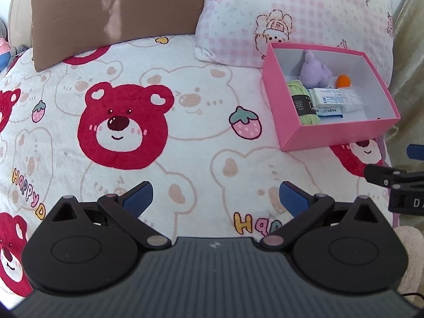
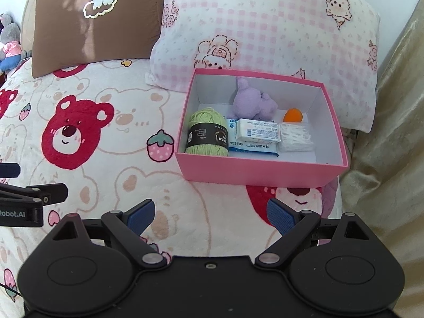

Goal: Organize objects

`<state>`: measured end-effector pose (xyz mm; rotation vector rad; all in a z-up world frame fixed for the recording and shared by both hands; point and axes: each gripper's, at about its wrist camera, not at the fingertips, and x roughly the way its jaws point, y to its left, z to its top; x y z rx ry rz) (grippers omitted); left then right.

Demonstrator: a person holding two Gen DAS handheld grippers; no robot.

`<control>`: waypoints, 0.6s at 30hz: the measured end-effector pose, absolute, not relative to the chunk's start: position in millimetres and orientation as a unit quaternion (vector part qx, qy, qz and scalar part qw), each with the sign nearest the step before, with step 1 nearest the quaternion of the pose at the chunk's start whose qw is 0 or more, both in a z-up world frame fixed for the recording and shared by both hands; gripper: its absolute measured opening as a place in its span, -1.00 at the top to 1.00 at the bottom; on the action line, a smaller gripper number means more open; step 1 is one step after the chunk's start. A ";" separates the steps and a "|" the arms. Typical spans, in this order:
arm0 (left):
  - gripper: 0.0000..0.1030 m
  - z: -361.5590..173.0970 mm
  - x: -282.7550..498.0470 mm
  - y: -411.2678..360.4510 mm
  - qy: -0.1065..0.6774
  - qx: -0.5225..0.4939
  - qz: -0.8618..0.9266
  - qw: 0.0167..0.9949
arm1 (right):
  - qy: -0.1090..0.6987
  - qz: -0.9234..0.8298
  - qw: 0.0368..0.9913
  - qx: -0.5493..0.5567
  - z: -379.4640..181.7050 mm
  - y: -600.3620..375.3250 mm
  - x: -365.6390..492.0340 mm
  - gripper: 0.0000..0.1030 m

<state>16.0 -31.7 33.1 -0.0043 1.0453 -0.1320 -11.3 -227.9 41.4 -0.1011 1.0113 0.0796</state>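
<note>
A pink box (image 2: 251, 172) (image 1: 334, 135) stands on the bear-print blanket before the pillows. Inside lie a green yarn ball (image 2: 208, 132) (image 1: 304, 100), a purple plush toy (image 2: 251, 103) (image 1: 315, 71), an orange ball (image 2: 292, 115) (image 1: 343, 80), a white tissue pack (image 2: 258, 131) (image 1: 327, 98), a blue-edged wipes pack (image 2: 251, 149) and a clear bag of cotton swabs (image 2: 295, 136). My right gripper (image 2: 210, 216) is open above the blanket, just in front of the box, nothing between its blue pads. My left gripper (image 1: 216, 198) is open too, over bare blanket, left of the box.
A brown pillow (image 1: 116, 18) and a pink checked pillow (image 1: 291, 13) lean at the head of the bed. A golden curtain (image 2: 392, 145) hangs to the right. Plush toys (image 2: 10, 42) sit at the far left. Each gripper's side shows in the other's view.
</note>
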 end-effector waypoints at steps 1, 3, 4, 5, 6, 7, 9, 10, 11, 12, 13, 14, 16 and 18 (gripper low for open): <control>-1.00 33.4 15.9 -31.7 0.499 -0.004 -0.062 0.864 | 0.484 0.039 0.873 -0.046 41.4 -228.3 -11.3 -0.82; -1.00 33.2 16.3 -30.8 0.502 -0.007 -0.059 0.863 | 0.484 0.038 0.873 -0.043 41.9 -229.0 -11.4 -0.82; -1.00 32.7 16.8 -30.1 0.503 -0.008 -0.057 0.862 | 0.484 0.037 0.873 -0.041 41.9 -229.3 -11.1 -0.82; -1.00 32.3 17.3 -29.8 0.505 -0.009 -0.056 0.861 | 0.484 0.036 0.874 -0.039 42.1 -229.8 -10.7 -0.82; -1.00 31.8 17.7 -29.4 0.505 -0.008 -0.054 0.862 | 0.484 0.035 0.873 -0.038 42.0 -230.2 -10.1 -0.82; -1.00 31.2 18.2 -29.0 0.505 -0.007 -0.050 0.862 | 0.484 0.035 0.873 -0.037 41.9 -230.6 -10.1 -0.82; -1.00 29.5 19.8 -27.6 0.508 -0.005 -0.044 0.860 | 0.486 0.033 0.873 -0.037 41.5 -230.5 -9.6 -0.82; -1.00 28.8 20.6 -27.0 0.509 -0.004 -0.042 0.860 | 0.486 0.032 0.873 -0.037 41.3 -230.4 -9.6 -0.82; -1.00 28.1 21.2 -26.5 0.510 -0.004 -0.040 0.859 | 0.486 0.031 0.873 -0.037 41.1 -230.1 -9.9 -0.82; -1.00 27.0 21.6 -26.1 0.511 -0.004 -0.038 0.859 | 0.487 0.030 0.872 -0.037 40.8 -230.3 -9.5 -0.82; -1.00 25.4 22.5 -25.5 0.514 -0.004 -0.036 0.857 | 0.488 0.031 0.872 -0.037 40.5 -229.7 -9.1 -0.82; -1.00 23.7 23.8 -25.1 0.519 -0.007 -0.036 0.854 | 0.489 0.033 0.871 -0.038 40.3 -229.1 -8.9 -0.82; -1.00 21.9 24.0 -24.5 0.523 -0.015 -0.041 0.851 | 0.490 0.037 0.870 -0.038 40.2 -227.6 -8.9 -0.82; -1.00 22.0 23.0 -25.0 0.522 -0.015 -0.044 0.852 | 0.490 0.038 0.870 -0.035 39.4 -227.1 -9.0 -0.82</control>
